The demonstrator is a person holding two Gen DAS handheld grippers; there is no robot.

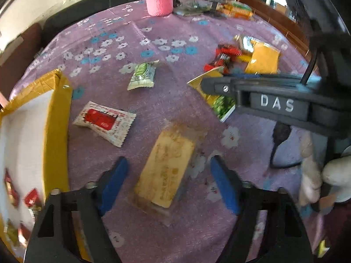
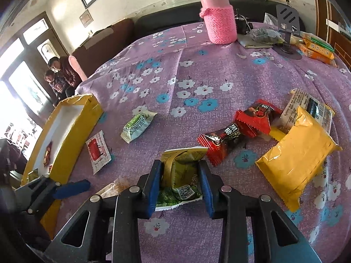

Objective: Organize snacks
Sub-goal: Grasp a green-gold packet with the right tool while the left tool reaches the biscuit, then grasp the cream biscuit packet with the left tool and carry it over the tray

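My left gripper (image 1: 169, 164) is open, its blue fingers on either side of a tan cake in clear wrap (image 1: 167, 167) lying on the purple cloth. My right gripper (image 2: 181, 166) is shut on a green and yellow snack packet (image 2: 181, 175), which also shows in the left wrist view (image 1: 216, 100). A yellow box (image 1: 57, 131) with several snacks inside stands at the left. A white and red packet (image 1: 103, 122), a small green packet (image 1: 142, 76), red packets (image 2: 241, 129) and a big yellow bag (image 2: 298, 157) lie loose.
A pink knit-covered bottle (image 2: 219, 19) stands at the far edge with a phone stand (image 2: 287, 24), a plastic bag (image 2: 263, 35) and orange packets (image 2: 318, 50). The table (image 2: 197, 70) has a flowered purple cloth. People sit by the door at far left (image 2: 61, 74).
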